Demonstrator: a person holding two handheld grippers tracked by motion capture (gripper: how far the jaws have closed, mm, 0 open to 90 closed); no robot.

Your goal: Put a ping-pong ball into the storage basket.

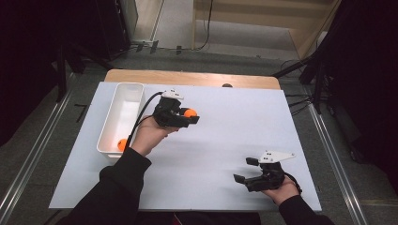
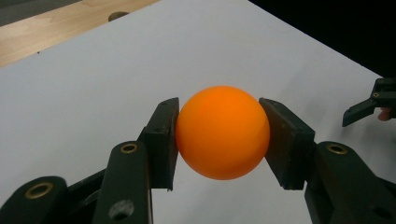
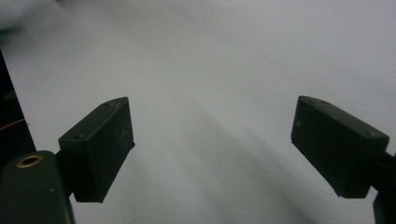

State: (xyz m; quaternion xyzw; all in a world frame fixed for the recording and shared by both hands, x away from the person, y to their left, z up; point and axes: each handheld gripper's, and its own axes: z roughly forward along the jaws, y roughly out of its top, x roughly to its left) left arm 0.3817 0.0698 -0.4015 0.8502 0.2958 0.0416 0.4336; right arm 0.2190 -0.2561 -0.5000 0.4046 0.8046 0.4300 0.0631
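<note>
high view: left gripper (image 1: 187,117) clamped on orange ball (image 1: 190,113), held above white mat (image 1: 225,140). bin (image 1: 123,104) lies just left of it, long axis running away from person, second ball (image 1: 122,144) at near end. right gripper (image 1: 246,171) apart, idle, far from bin.

No readable text, no labels, no brands, no numbers, no signs on any surface in the three views
</note>
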